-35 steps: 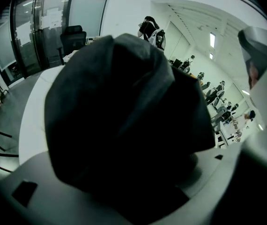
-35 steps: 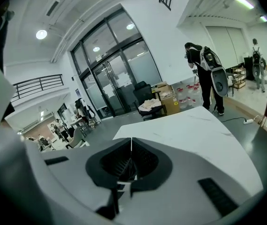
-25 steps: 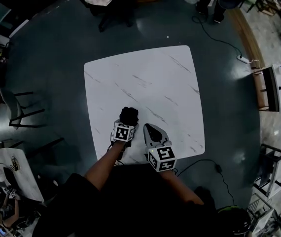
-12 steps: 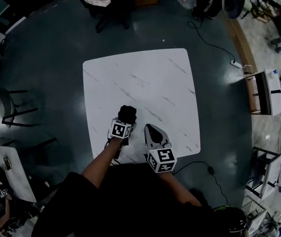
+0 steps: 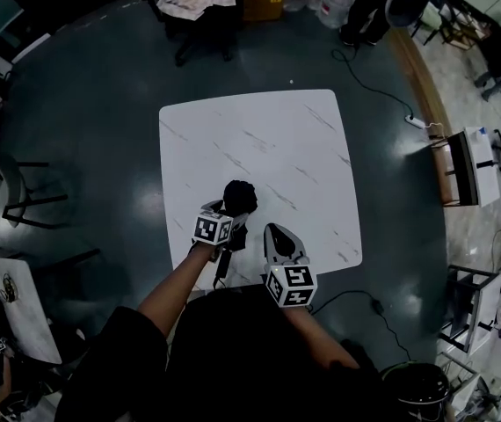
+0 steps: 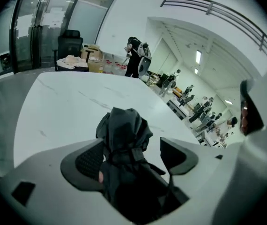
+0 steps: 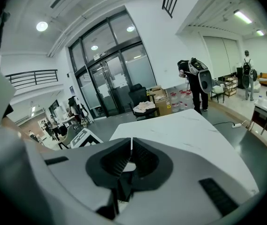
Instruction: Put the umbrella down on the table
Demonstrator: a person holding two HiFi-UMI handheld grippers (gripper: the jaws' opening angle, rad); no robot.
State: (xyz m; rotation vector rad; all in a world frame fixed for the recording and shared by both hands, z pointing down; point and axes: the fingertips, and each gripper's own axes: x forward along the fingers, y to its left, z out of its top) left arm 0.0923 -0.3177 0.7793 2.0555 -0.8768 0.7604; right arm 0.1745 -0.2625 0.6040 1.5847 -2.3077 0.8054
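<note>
We are holding the folded black umbrella (image 5: 239, 198) in the left tongs (image 5: 231, 220), just below the middle of the head view, over the near part of the white marbled surface (image 5: 268, 130). In the left gripper view the left tongs (image 6: 132, 154) are clamped on the umbrella (image 6: 124, 128). Its bundled fabric is sticking up between the pads (the lower end is sinking into shadow, so we cannot make out a handle). Whether it is touching the surface (image 6: 63, 102) is hard to tell. The right tongs (image 5: 277, 236) are hovering just beside, at lower centre. In their own view the right tongs (image 7: 129, 154) are pressed together on nothing, above the surface (image 7: 194, 130).
</note>
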